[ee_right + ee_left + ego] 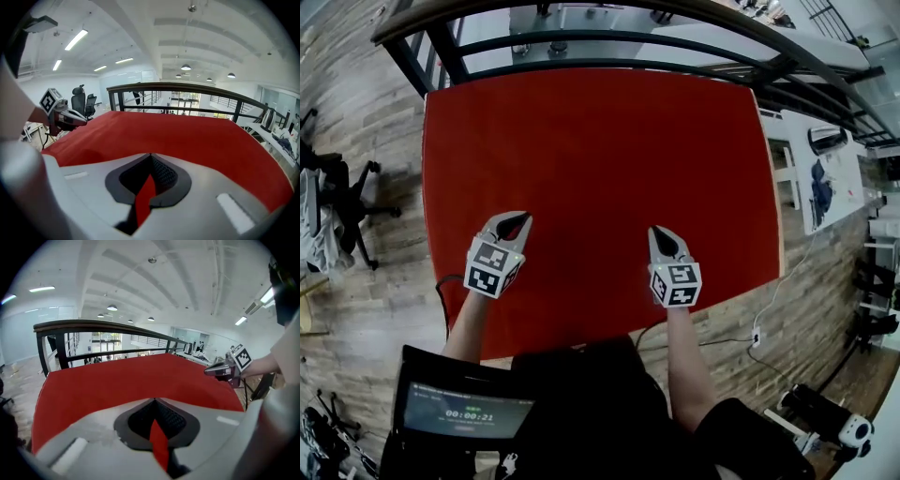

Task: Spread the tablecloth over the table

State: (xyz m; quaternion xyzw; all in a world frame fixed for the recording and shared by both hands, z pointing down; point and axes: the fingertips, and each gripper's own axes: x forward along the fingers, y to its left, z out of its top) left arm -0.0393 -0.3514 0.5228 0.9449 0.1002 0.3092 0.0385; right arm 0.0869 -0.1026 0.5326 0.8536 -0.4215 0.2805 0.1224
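As it lies spread, red tablecloth [600,187] looks smooth.

Open-plan office. A dark railing [581,39] bounds the area. A swivel chair [347,197] stands left of it and white desks [830,173] right of it, on plank flooring [375,272], with strip lights [77,39] overhead.

The tablecloth [600,187] hides nearly all the counter [782,239]; its own near edge disappears behind the person's dark torso [581,394].
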